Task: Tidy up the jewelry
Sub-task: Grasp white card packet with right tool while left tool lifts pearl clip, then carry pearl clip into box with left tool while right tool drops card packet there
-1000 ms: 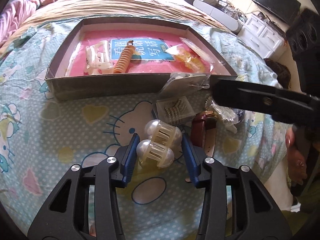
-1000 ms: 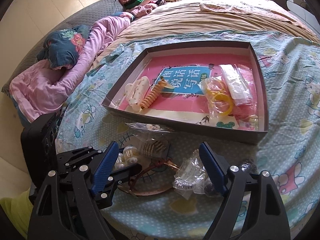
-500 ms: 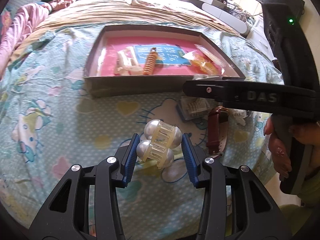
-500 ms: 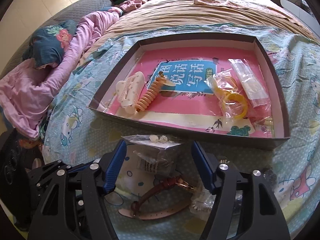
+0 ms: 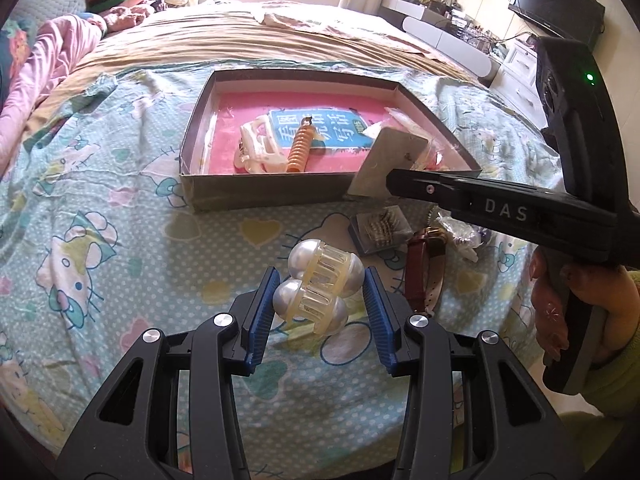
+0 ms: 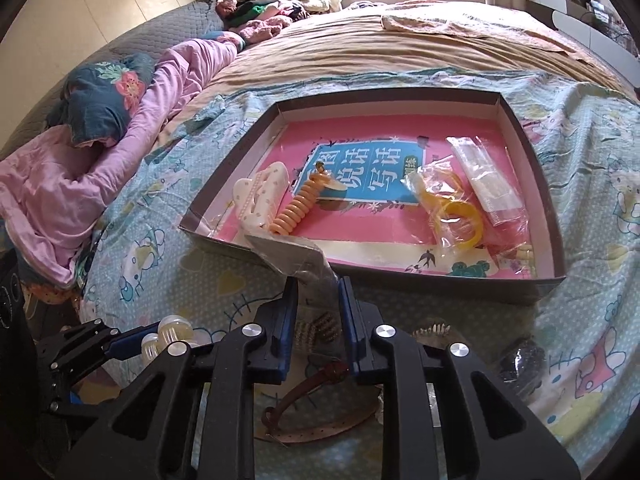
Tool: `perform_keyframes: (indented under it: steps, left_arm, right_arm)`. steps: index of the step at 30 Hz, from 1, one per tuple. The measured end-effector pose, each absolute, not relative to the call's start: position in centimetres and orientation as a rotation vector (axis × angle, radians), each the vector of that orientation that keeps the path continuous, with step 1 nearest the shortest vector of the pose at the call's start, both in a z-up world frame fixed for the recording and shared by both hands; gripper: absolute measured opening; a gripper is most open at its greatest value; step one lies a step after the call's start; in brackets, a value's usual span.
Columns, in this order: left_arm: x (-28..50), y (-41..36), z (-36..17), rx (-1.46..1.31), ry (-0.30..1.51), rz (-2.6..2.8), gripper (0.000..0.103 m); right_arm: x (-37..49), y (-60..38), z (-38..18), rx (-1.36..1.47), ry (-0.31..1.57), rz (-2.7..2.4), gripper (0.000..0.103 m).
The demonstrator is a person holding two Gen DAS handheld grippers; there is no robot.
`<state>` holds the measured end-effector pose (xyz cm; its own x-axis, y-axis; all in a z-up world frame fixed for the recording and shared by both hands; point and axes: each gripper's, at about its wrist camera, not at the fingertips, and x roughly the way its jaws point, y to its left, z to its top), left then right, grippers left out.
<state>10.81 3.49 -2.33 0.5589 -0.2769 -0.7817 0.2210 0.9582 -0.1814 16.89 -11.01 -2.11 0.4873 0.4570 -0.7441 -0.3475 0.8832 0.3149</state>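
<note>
Right gripper [image 6: 318,286] now lifted clear packet [image 6: 294,256]; contents indistinct.

My right tool [image 6: 318,300], open and hovering over the bed's loose pile a second ago, has closed on the clear packet [image 6: 292,254] and lifted it; the packet now hangs before the near wall of the box [image 5: 256,192]. My left tool [image 5: 320,304], which straddled the pearl hair claw [image 5: 320,288] on the sheet, has raised the claw clear of the bed.
</note>
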Motion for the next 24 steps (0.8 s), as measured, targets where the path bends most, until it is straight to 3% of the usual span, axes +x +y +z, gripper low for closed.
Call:
perform_keyframes:
  steps: [24]
  left_arm:
    - [12.1,5.0,0.6,-0.063,0.888,-0.211,0.035]
  right_arm:
    - [16.7,-14.3,2.9,0.165,0.804,0.528,0.012]
